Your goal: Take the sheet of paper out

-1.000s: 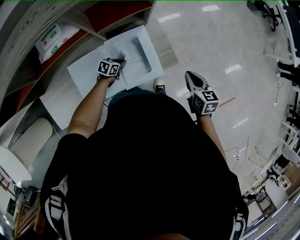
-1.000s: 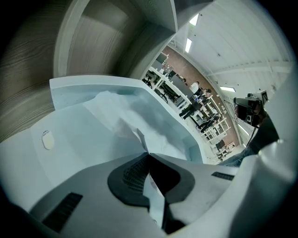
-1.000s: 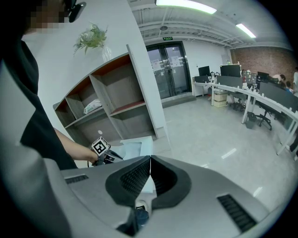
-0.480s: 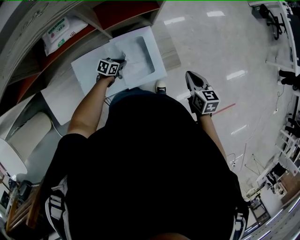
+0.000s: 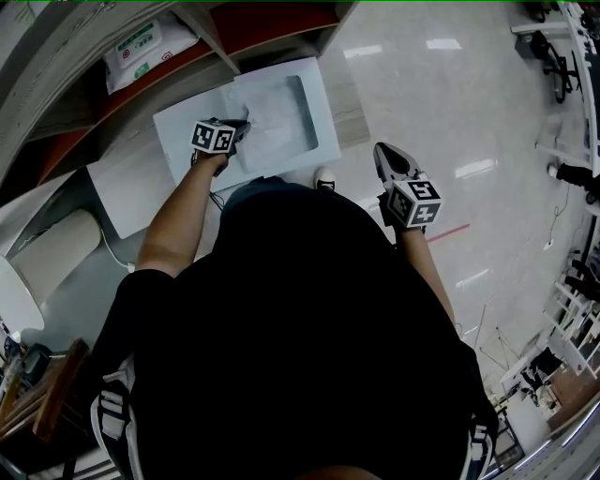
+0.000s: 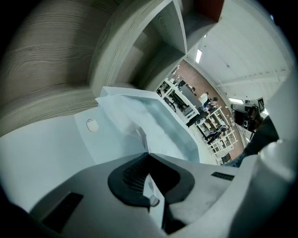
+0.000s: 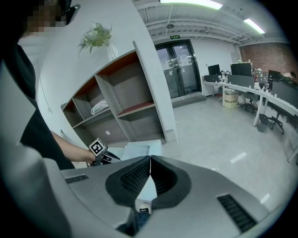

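Two claws in play. L claw is clenched on the sheet of paper: a thin white edge runs btwn its pads, and just ahead of the tips the sheet rises in a creased fold. Rest of the sheet lies ahead of that claw in the recess of a white tray, w/ the tray's flat part under the claw and to its left. Shelf unit stands beyond the tray. R claw is well apart to the right, over glossy floor, jaws pressed together w/ nothing btwn them; the L claw shows ahead-left of it.
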